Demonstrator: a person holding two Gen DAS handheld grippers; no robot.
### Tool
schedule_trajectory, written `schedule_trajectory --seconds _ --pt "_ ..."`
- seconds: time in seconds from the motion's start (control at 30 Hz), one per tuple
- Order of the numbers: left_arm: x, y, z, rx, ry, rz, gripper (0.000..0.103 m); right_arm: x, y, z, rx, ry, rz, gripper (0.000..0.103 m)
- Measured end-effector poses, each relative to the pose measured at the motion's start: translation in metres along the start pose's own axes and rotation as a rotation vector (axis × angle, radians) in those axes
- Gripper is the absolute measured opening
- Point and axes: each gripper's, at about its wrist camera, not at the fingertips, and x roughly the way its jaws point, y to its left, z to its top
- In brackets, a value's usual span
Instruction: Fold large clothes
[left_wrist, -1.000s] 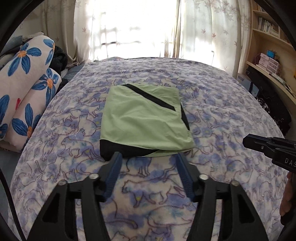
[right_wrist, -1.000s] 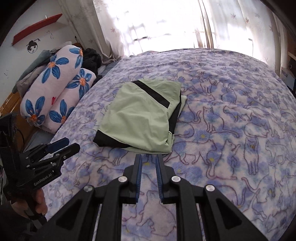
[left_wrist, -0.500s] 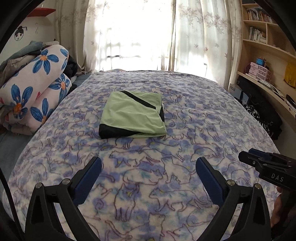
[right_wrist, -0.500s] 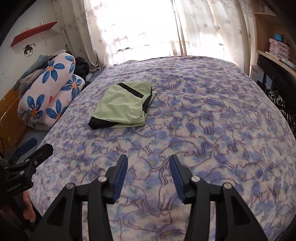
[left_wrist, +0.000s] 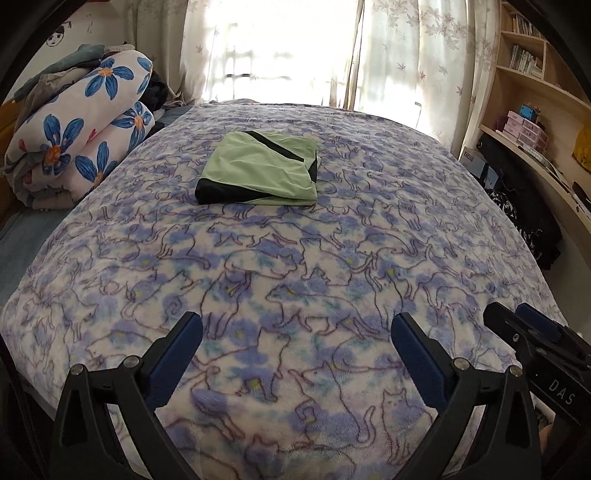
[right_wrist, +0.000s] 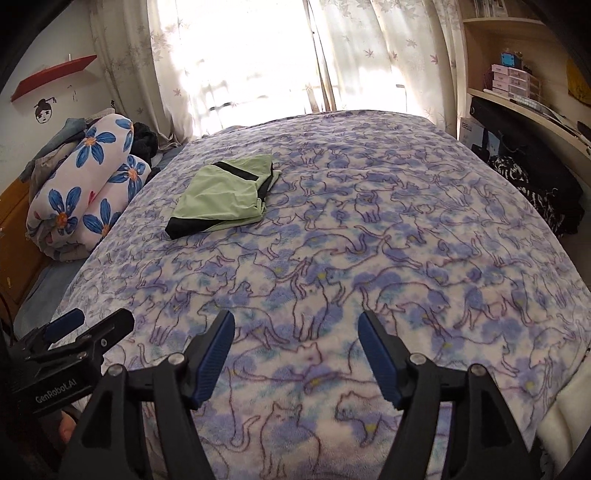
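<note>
One folded garment (left_wrist: 258, 173), pale green with black bands, lies flat on the bed (left_wrist: 332, 258), on the far half of the blanket and toward its left side, well apart from both grippers. The blanket (right_wrist: 369, 258) is a single fleece printed all over with outlined cats on blue and purple blotches. Two grippers are in view. The left gripper (left_wrist: 295, 354) has its blue-padded jaws spread wide over the near edge of the bed with only blanket showing between them. The right gripper (right_wrist: 295, 354) has just been opening its jaws and they stand apart, with nothing between them but the blanket below. Each gripper also shows at the edge of the other's view: the right one at the lower right of the left wrist view, its black body printed "DAS", and the left one at the lower left of the right wrist view, its body printed "GenRobot.AI". To the left of the bed lies one rolled quilt (left_wrist: 81, 129), pink-white with large blue flowers, and some grey cloth is piled on top of it. One red shelf (right_wrist: 51, 77) hangs on the left wall above a small drawn cartoon head (right_wrist: 44, 109). At the right, wooden shelves (left_wrist: 535, 74) hold books and small pink boxes; their lettering is too small to read. Flower-print curtains (right_wrist: 369, 55) cover the bright window behind.
</note>
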Motion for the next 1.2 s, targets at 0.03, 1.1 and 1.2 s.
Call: schedule_trajectory --seconds 0.03,1.1,1.2 --pt "-0.002 -0.004 -0.004 0.004 0.006 -0.006 0.101 -0.001 -0.001 -0.003 -0.003 0.008 0.003 0.070" --pt "0.005 -0.032 -0.020 0.046 0.048 0.029 0.101 0.003 -0.018 -0.020 0.017 0.041 -0.043 0.070" --pt "0.006 -0.032 -0.020 0.039 0.057 0.026 0.101 0.005 -0.018 -0.019 0.021 0.043 -0.043 0.070"
